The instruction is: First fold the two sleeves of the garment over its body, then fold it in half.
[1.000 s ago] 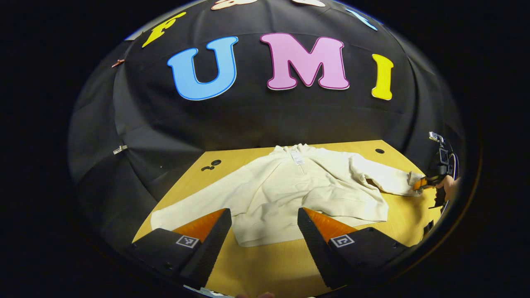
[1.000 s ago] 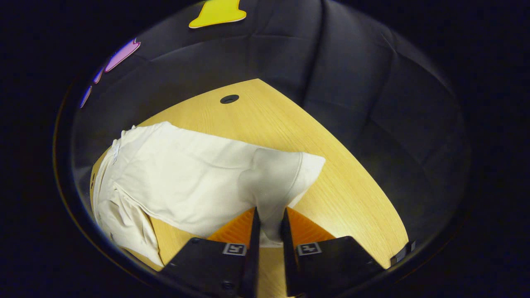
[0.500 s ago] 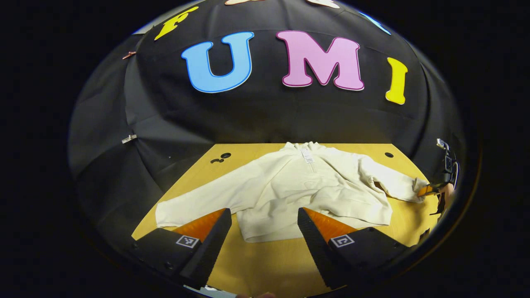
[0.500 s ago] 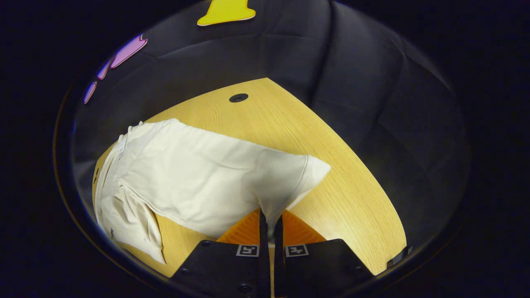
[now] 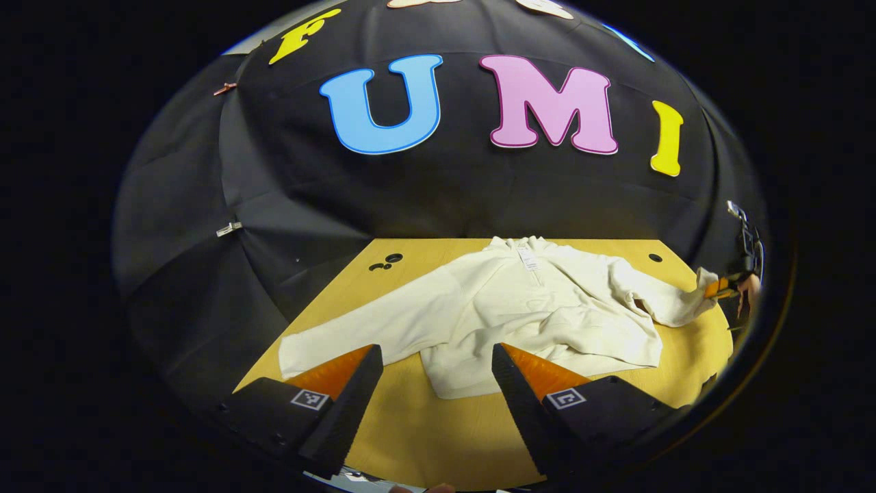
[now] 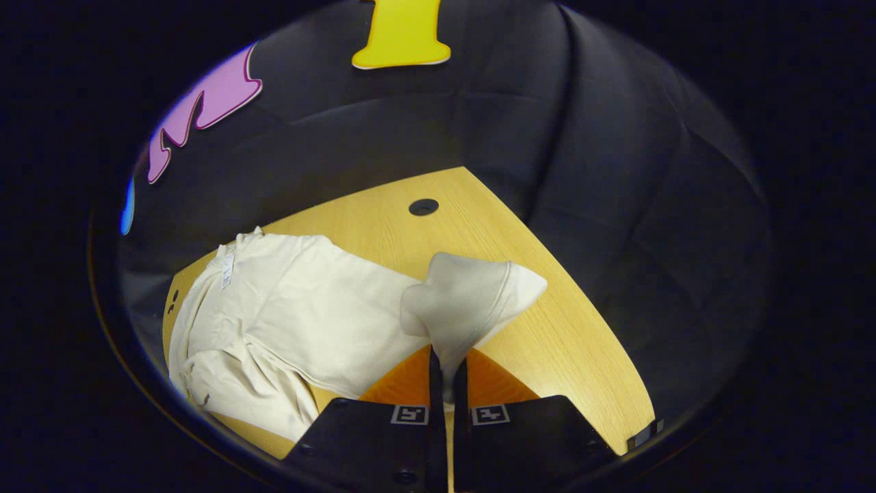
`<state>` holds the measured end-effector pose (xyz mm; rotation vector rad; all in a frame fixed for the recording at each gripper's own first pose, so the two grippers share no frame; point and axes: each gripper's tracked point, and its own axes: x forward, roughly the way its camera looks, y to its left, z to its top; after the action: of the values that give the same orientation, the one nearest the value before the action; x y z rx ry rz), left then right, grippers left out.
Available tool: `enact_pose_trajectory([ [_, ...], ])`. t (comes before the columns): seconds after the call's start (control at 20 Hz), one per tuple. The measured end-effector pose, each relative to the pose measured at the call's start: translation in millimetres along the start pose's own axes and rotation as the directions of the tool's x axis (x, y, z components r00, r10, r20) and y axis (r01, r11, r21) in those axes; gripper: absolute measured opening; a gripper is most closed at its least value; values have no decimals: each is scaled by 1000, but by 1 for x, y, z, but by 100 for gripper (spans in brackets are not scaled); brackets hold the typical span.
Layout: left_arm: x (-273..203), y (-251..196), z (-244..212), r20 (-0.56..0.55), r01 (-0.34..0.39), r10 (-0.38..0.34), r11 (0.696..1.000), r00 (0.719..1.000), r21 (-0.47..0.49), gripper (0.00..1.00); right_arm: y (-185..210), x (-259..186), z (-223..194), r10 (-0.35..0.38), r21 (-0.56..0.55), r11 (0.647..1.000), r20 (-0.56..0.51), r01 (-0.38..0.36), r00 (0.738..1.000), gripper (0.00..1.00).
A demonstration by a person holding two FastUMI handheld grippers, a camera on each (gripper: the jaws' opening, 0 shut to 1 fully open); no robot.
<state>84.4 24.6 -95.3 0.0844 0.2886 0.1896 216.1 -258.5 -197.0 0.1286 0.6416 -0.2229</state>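
Observation:
A cream hooded sweatshirt lies face up on the wooden table, neck toward the back wall. Its left sleeve stretches flat toward the near left corner. My left gripper hovers open above the front of the table, nothing between its fingers. In the right gripper view, my right gripper is shut on the cuff of the right sleeve, which is lifted off the wood and bunched above the fingers. The left gripper view shows that gripper at the far right, held by a hand, with the right sleeve rising to it.
Black cloth walls close in the table at the back and both sides. A round cable hole sits near the back right corner, and another pair of holes near the back left. Bare wood lies in front of the hem.
The right gripper closed fully on the cuff, then lifted it off the table, bunching the sleeve. The left gripper stayed open and drifted left, so the garment slid right in its view.

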Motion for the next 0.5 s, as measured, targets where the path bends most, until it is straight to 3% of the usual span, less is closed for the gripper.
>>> enact_pose_trajectory([
  [0.5,0,51,3,20,-42,44,996,999,-84,99,139,-17,82,162,-107,983,107,-150,981,8],
])
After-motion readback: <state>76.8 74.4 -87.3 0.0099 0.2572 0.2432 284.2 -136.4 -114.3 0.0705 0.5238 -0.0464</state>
